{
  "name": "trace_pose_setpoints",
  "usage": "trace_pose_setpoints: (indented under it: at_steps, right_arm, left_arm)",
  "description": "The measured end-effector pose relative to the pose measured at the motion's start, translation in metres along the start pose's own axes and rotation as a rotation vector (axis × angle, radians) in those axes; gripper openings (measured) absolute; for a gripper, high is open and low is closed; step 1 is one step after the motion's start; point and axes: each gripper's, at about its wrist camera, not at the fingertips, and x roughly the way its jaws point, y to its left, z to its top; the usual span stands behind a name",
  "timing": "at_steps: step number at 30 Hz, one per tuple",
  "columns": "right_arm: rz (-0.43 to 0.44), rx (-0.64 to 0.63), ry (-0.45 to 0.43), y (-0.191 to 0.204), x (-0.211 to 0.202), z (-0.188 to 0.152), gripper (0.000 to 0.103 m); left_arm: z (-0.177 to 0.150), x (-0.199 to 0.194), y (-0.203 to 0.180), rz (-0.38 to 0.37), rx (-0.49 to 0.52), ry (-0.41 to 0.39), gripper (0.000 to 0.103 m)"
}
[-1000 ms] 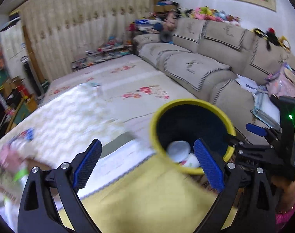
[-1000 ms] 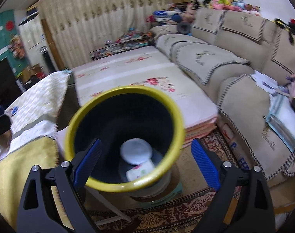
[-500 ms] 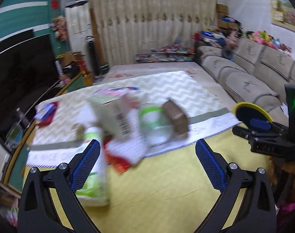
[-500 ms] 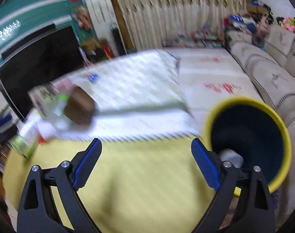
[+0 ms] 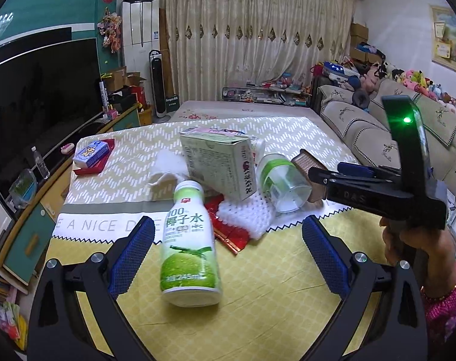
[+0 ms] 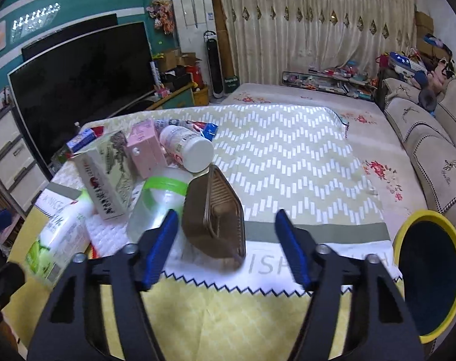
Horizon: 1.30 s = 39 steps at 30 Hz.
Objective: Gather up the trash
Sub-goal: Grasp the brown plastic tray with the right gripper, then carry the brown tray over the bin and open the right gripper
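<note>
Trash lies heaped on a table with a yellow cloth. A green coconut-water bottle (image 5: 190,246) lies on its side between the fingers of my left gripper (image 5: 228,228), which is open and not touching it. Behind it are a green-white box (image 5: 218,162), a clear jar with a green band (image 5: 283,183) and a red wrapper (image 5: 231,234). A brown ribbed container (image 6: 212,210) lies between the fingers of my right gripper (image 6: 226,219). Those jaws are closing, with gaps still showing on both sides. The yellow-rimmed black bin (image 6: 423,215) stands off the table's right corner.
A pink carton (image 6: 145,150) and a white bottle (image 6: 185,147) lie further back in the heap. A tissue pack (image 5: 91,152) sits at the table's far left. A large TV (image 5: 32,105) stands on the left, a sofa (image 5: 357,126) on the right, and a low floral mattress (image 6: 375,138) lies beyond the table.
Both views have swung left, away from the bin and onto the trash heap on the table. The right gripper's jaws stand narrower than before, now around the brown container.
</note>
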Motion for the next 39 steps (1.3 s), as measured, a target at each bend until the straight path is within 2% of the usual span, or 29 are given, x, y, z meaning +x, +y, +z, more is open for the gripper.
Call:
trace_pose_setpoints:
  at_steps: [4, 7, 15, 20, 26, 39]
  right_arm:
    - [-0.009, -0.021, 0.021, 0.005, 0.007, -0.001, 0.038]
    - [0.008, -0.017, 0.026, 0.007, 0.006, -0.002, 0.007]
    - [0.038, 0.011, -0.005, -0.002, -0.014, -0.002, 0.006]
    - [0.016, 0.046, -0.038, -0.020, -0.033, -0.004, 0.006]
    - [-0.074, 0.120, -0.056, -0.065, -0.050, -0.014, 0.006]
    - [-0.368, 0.280, -0.018, -0.179, -0.059, -0.048, 0.007]
  left_arm:
    - [-0.002, 0.001, 0.003, -0.010, -0.016, 0.000, 0.097]
    - [-0.004, 0.006, 0.005, -0.016, -0.023, 0.006, 0.097]
    - [-0.007, 0.011, 0.002, -0.024, -0.024, 0.012, 0.097]
    - [-0.009, 0.014, -0.001, -0.026, -0.018, 0.014, 0.097]
    - [-0.010, 0.018, -0.004, -0.028, -0.012, 0.020, 0.097]
    - [-0.009, 0.025, -0.025, -0.032, 0.026, 0.035, 0.097]
